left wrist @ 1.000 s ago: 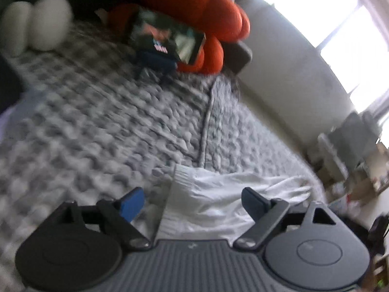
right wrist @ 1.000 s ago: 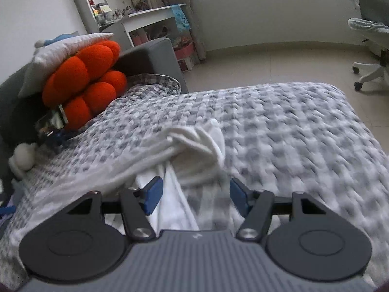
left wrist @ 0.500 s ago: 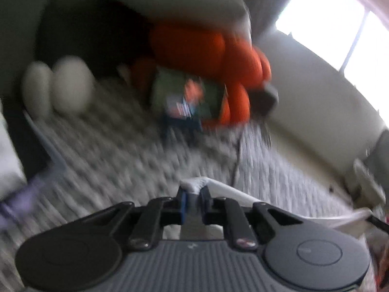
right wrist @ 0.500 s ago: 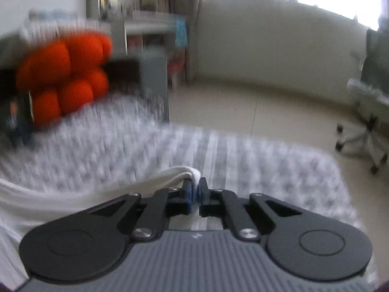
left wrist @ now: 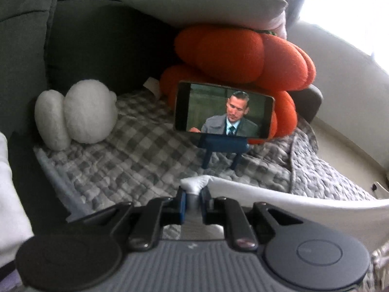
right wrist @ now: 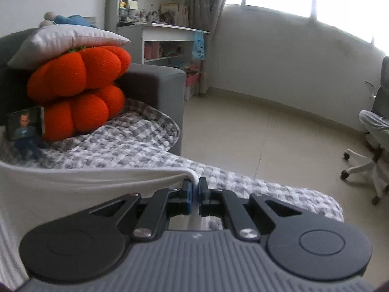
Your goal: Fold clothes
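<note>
Both tools pinch white garment (left wrist: 291, 200) edge taut.

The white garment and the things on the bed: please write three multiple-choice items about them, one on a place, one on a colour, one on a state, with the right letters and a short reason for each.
1. Where does the phone stand?
A. on a blue stand in front of the orange cushions
B. flat on the floor
C. on the white desk

2. What colour is the pillow that lies on top of the orange cushions?
A. red
B. light grey
C. black

3. How is the white garment held?
A. it lies loose, untouched
B. only one gripper pinches it
C. both grippers pinch an edge, with the cloth stretched between them

Answers:
1 A: the blue stand carries the phone on the checked blanket, right before the cushions.
2 B: the pale grey pillow rests on the cushions.
3 C: the left gripper and the right gripper each have their fingers shut on white cloth.
</note>
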Motion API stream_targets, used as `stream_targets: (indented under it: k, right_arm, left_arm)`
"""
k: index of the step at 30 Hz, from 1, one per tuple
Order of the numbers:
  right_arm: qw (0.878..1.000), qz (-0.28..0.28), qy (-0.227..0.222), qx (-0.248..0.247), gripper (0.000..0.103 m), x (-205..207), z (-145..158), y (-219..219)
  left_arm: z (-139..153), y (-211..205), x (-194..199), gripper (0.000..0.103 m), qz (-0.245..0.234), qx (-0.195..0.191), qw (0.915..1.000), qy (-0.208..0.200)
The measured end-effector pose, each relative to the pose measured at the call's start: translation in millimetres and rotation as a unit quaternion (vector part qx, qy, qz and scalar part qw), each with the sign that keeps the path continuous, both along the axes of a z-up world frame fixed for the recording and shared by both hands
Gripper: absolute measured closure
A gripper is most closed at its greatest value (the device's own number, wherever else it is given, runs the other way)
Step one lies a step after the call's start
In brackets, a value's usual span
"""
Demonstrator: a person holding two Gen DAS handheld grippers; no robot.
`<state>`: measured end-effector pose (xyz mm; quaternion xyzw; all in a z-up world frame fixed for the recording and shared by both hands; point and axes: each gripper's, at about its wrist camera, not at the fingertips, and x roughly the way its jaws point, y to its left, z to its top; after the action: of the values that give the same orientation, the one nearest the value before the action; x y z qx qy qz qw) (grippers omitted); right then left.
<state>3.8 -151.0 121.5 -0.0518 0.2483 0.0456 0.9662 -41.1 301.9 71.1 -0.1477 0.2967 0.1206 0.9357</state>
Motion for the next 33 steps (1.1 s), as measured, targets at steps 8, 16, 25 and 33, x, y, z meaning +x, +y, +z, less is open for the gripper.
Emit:
stream_targets:
  k: [8,16,25,33]
  right_arm:
    - [0.983,-0.041,-0.149,-0.102,0.099,-48.7,29.1,16.4]
    - [0.930,-0.073,-0.250,-0.260,0.098,-122.2,61.3,-2.3]
    - [0.993,-0.036,0.021,-0.106,0.069,34.3,-21.4,-22.1]
    - [0.988,-0.115,0.060,-0.089,0.051,22.9,-61.0,-63.2]
  left_arm:
    - [10.1,-10.9,-21.2,0.091,-0.001,-0.018,0.9994,-0.031]
    - [31.0,-38.5,-49.2,0.091,-0.046,-0.023,0.9959,-0.074]
    - [-14.6,-16.0,22.7,0.080,-0.003,-0.013,0.9985,0.053]
    - [-13.2,-2.1,-15.4,0.064,0.012,-0.004,0.9984,0.055]
